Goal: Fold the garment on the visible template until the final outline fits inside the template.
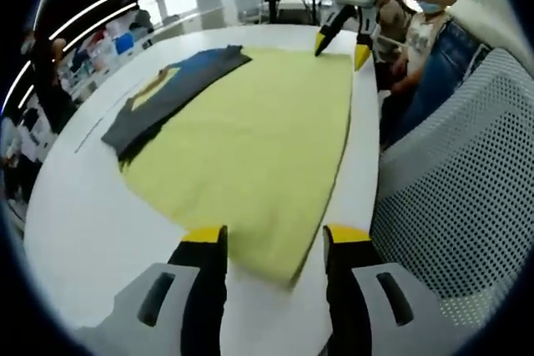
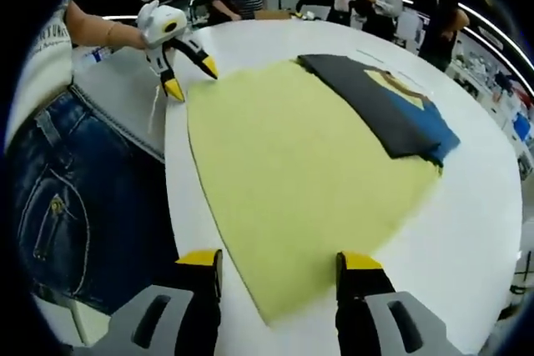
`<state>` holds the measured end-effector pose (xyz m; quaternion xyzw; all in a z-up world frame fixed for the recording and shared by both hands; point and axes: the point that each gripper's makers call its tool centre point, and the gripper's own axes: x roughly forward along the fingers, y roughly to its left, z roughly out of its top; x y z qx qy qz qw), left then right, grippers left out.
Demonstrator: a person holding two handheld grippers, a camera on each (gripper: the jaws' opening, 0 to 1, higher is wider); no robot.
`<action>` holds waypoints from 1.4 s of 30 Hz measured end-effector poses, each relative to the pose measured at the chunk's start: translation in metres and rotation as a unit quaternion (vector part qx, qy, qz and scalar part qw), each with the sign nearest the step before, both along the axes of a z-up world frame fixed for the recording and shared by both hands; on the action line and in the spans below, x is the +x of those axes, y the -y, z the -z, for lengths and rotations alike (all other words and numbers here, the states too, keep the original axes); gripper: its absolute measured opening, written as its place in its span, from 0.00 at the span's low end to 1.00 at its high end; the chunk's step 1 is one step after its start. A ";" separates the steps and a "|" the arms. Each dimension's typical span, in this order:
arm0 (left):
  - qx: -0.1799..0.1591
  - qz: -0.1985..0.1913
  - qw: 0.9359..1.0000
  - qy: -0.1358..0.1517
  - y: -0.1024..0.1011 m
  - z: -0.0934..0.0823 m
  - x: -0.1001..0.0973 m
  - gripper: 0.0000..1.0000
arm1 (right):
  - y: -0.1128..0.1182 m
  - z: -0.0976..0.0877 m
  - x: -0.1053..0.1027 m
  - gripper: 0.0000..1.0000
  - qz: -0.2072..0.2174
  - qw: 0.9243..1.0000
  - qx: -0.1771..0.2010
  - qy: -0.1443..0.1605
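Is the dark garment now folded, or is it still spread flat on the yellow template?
Folded. The dark garment lies as a narrow doubled strip along the far edge of the yellow template.

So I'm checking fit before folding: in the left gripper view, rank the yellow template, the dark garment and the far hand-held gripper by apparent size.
1. Yellow template, largest.
2. Dark garment.
3. Right hand-held gripper, smallest, though it is farthest from the camera.

Matt yellow cloth template [image 1: 250, 147] on a smooth glossy white table [image 1: 83, 231].
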<state>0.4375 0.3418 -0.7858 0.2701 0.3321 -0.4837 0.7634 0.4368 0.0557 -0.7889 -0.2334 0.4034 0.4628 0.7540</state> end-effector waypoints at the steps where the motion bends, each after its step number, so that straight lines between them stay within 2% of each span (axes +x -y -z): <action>1: 0.000 0.002 1.000 0.006 0.001 -0.001 0.001 0.41 | 0.001 0.000 0.000 0.49 -0.002 1.000 -0.002 0.001; 4: 0.007 0.008 1.000 0.013 0.001 -0.002 0.002 0.40 | 0.006 0.002 -0.001 0.47 -0.030 0.999 -0.025 0.017; 5: 0.009 0.011 1.000 0.014 0.002 -0.002 0.002 0.38 | 0.004 0.001 -0.001 0.47 -0.025 0.999 -0.018 0.014; 13: 0.034 0.042 0.998 0.022 0.006 -0.001 -0.001 0.27 | 0.009 0.001 -0.004 0.40 -0.043 0.998 -0.038 0.007; 17: 0.045 0.046 0.998 0.023 0.007 -0.001 0.000 0.25 | 0.011 0.000 -0.002 0.31 -0.050 0.998 -0.047 0.006; 20: 0.060 0.048 0.996 0.036 0.004 -0.001 0.004 0.17 | 0.010 0.000 -0.004 0.17 -0.059 0.997 -0.048 -0.001; 22: 0.075 0.053 0.995 0.048 0.001 -0.001 0.007 0.10 | 0.011 0.000 -0.002 0.12 -0.065 0.996 -0.053 0.008; 26: 0.079 0.055 0.994 0.051 0.000 -0.003 0.007 0.07 | 0.012 0.000 0.002 0.05 -0.061 0.996 -0.056 0.012; 28: 0.094 0.064 0.992 0.061 -0.001 -0.003 0.008 0.05 | 0.014 0.000 0.006 0.01 -0.064 0.996 -0.064 0.020; 32: 0.089 0.055 0.993 0.062 -0.002 -0.010 0.011 0.01 | 0.013 -0.001 0.007 0.00 -0.064 0.996 -0.066 0.014; 35: 0.072 0.040 0.995 0.053 -0.002 -0.017 0.011 0.00 | 0.014 -0.006 0.007 0.00 -0.064 0.996 -0.066 0.015; 42: 0.065 0.040 0.996 0.049 -0.002 -0.024 0.009 0.00 | 0.013 -0.019 0.007 0.00 -0.060 0.996 -0.061 0.020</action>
